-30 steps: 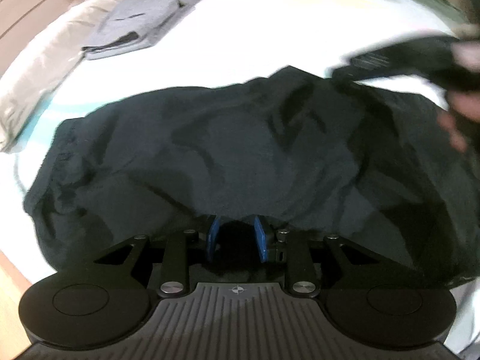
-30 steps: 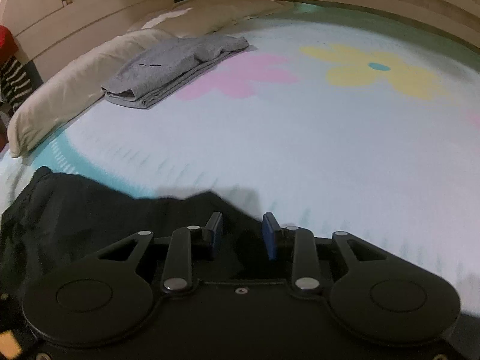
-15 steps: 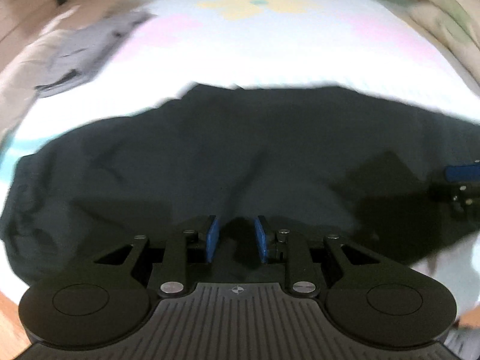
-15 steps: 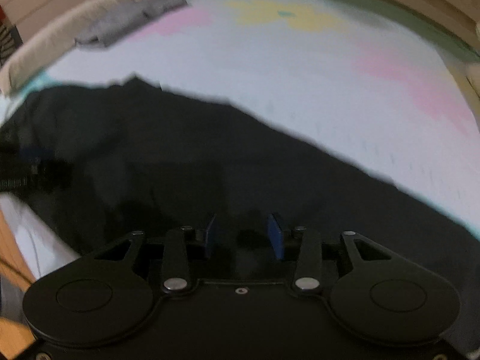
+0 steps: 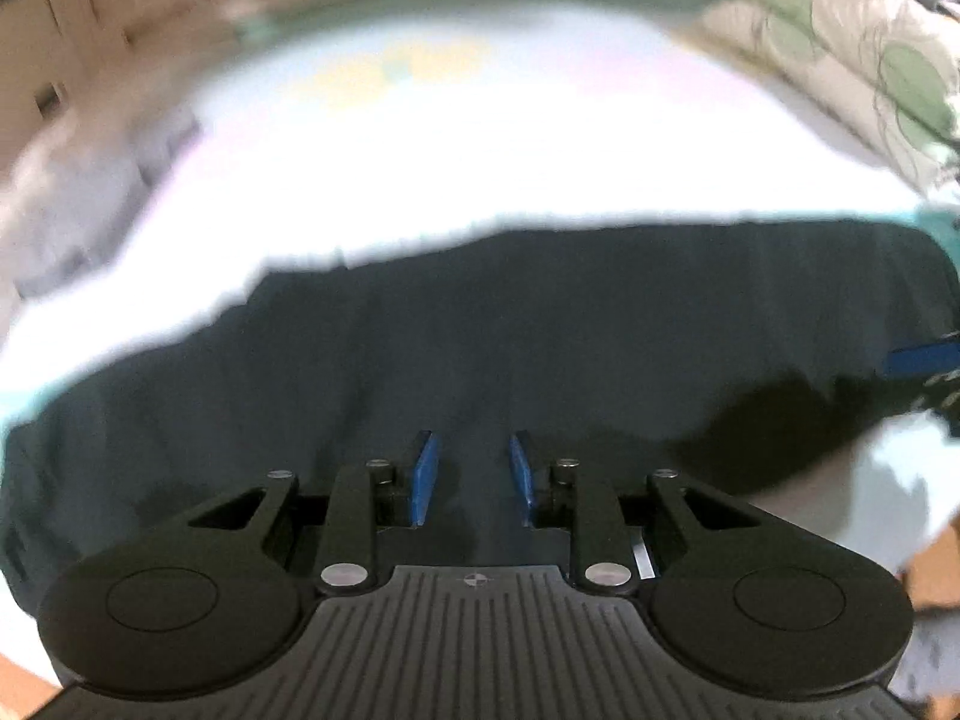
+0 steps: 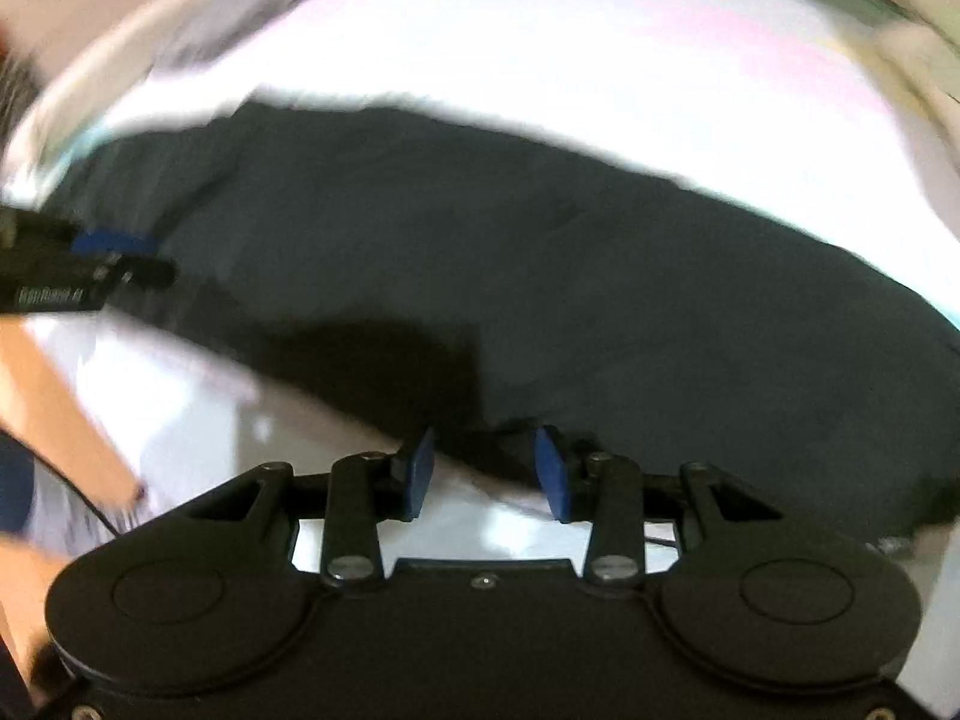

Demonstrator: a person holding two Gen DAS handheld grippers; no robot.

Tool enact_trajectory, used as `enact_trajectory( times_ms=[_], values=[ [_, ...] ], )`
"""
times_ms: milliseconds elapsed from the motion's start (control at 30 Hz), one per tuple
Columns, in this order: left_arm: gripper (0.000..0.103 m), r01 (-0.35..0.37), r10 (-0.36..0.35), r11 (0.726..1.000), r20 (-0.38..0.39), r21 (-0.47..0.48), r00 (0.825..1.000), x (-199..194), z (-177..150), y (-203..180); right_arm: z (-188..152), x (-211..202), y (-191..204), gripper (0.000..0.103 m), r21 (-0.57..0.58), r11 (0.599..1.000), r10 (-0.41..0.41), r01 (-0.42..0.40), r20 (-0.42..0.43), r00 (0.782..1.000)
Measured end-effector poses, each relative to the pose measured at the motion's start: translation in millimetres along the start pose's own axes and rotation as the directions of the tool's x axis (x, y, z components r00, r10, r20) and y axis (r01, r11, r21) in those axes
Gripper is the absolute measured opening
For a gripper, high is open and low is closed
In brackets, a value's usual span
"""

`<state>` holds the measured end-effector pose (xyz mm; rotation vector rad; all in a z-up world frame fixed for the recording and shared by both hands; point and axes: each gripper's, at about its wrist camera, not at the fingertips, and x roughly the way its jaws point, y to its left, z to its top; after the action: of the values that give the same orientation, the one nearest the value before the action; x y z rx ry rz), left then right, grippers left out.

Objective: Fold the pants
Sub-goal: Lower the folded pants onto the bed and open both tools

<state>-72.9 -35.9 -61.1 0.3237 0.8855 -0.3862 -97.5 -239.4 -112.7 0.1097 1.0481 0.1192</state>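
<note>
Dark pants (image 5: 540,330) lie spread across the white bed sheet (image 5: 480,150). My left gripper (image 5: 471,438) is low over them, its blue pads narrow with a ridge of dark cloth pinched between them. In the right wrist view the pants (image 6: 540,252) fill the middle. My right gripper (image 6: 483,432) is at their near edge with its pads wide apart; the hem lies at the fingertips and white sheet shows in the gap. Each gripper also appears at the edge of the other's view: the right one (image 5: 924,357), the left one (image 6: 120,255).
A folded grey garment (image 5: 78,210) lies blurred at the far left of the bed. A leaf-patterned quilt (image 5: 840,48) is piled at the far right. A brown wooden edge (image 6: 60,408) runs along the near side of the bed.
Both views have swept to the right along the pants, and the grey garment has slid toward the left edge. My right gripper's pads stand wider apart, now at the pants' near hem.
</note>
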Motion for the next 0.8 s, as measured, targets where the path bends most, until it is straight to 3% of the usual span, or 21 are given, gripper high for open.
enact_trajectory(
  times_ms=[67, 133, 200, 333, 500, 567, 633, 800],
  values=[
    [0.026, -0.028, 0.028, 1.0, 0.034, 0.003, 0.999, -0.7, 8.2, -12.0, 3.1, -15.4, -24.6, 0.06, 0.122, 0.992, -0.04, 0.031, 0.079, 0.996],
    [0.026, -0.02, 0.02, 1.0, 0.021, -0.001, 1.0, 3.9, 13.8, -25.0, 3.5, -29.4, -53.2, 0.064, 0.272, 0.959, -0.117, 0.075, 0.142, 0.983],
    [0.026, -0.009, 0.009, 1.0, -0.007, 0.011, 1.0, 12.1, 14.9, -37.0, -2.4, -38.4, -81.0, 0.065, 0.411, 0.906, -0.186, 0.104, 0.163, 0.969],
    [0.026, 0.02, -0.016, 0.998, -0.063, 0.064, 0.998, 32.4, 14.8, -61.5, -24.0, -42.5, -123.1, 0.065, 0.604, 0.779, -0.301, 0.17, 0.122, 0.946],
    [0.026, 0.045, -0.018, 0.988, -0.171, 0.151, 0.985, 51.5, -1.7, -76.6, -57.5, -41.9, -160.0, 0.073, 0.71, 0.677, -0.346, 0.191, 0.078, 0.935],
    [0.026, 0.031, -0.008, 0.987, -0.146, 0.16, 0.989, 48.1, -11.5, -80.4, -69.4, -40.6, -170.8, 0.075, 0.739, 0.653, -0.337, 0.167, 0.086, 0.938],
    [0.026, 0.03, -0.004, 0.983, -0.144, 0.182, 0.99, 45.2, -13.4, -83.5, -74.8, -35.1, -177.5, 0.076, 0.754, 0.64, -0.328, 0.145, 0.098, 0.939],
    [0.026, 0.057, -0.035, 0.99, -0.166, 0.13, 0.985, 49.3, -11.8, -75.2, -84.1, -24.5, -186.8, 0.084, 0.775, 0.626, -0.325, 0.081, 0.165, 0.931]
  ],
)
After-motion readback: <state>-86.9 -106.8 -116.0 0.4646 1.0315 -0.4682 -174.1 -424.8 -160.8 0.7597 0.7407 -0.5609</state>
